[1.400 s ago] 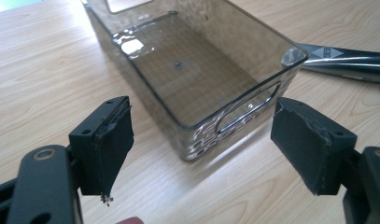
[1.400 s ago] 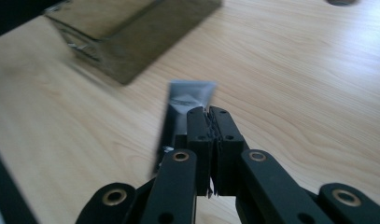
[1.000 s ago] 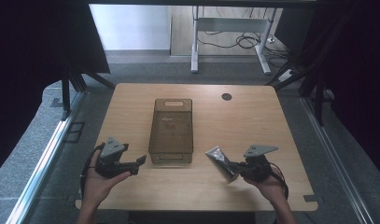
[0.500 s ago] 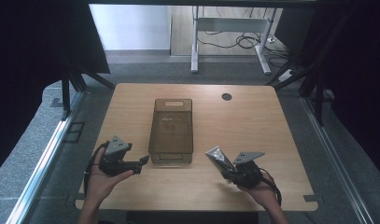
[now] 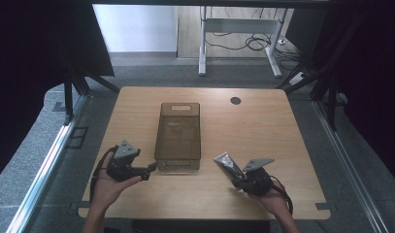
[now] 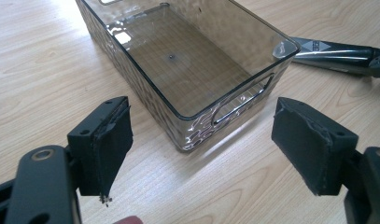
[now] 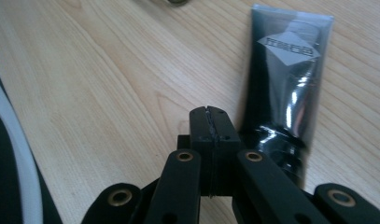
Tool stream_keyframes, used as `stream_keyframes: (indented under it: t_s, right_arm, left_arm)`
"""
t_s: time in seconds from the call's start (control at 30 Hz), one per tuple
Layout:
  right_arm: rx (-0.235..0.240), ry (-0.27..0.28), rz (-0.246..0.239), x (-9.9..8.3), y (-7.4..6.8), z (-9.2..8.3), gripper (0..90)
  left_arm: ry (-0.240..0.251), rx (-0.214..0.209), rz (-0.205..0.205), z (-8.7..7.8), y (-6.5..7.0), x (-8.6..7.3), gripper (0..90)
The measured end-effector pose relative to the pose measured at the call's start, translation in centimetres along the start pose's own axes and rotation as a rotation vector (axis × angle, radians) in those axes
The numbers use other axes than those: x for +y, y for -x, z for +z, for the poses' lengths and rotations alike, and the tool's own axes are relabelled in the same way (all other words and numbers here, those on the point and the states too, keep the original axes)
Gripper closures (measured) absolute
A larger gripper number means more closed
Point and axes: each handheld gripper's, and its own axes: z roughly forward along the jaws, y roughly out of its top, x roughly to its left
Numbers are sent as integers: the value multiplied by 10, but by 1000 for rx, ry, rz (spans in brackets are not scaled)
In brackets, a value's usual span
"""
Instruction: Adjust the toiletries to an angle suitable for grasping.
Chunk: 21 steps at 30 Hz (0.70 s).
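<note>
A pale wooden table sits on a grey carpeted floor, with dark curtains along both sides of the high view and a metal desk frame with loose cables at the upper middle. A smoky, transparent rectangular plastic bin with cut-out handles stands empty at the centre of the table. Just right of its near end, in the lower middle of that view, lies a glossy black squeeze tube with a silver diamond label, flat on the wood and slanted, outside the bin. The right gripper has its jaws pressed fully together with nothing between them; in the right gripper view the closed tips rest beside the tube's capped end, lower centre of the frame, close to it but not around it. The left gripper stands wide open and empty, its two padded jaws framing the bin's near corner without touching it. The risk, as I judge it, is that closed jaws beside the tube can only nudge it: pushing forward would slide or spin the slick tube away, so the jaws need to open and straddle it first. Compared with a second earlier, the right hand has sunk slightly toward the table, while the left gripper and the bin lie as before.
</note>
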Motion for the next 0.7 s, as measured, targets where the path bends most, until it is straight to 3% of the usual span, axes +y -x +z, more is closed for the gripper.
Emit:
stream_keyframes:
  t_s: [0.4, 0.57, 0.7]
  right_arm:
    - [-36, 19, 42, -5, 21, -9, 900]
    - [-76, 31, 70, -2, 36, -11, 900]
    - [-95, 35, 76, 2, 44, -11, 900]
  left_arm:
    - [-16, -12, 9, 0, 2, -1, 206]
    - [-42, -3, 18, 6, 3, -2, 215]
    - [-47, -20, 33, 9, 7, -3, 213]
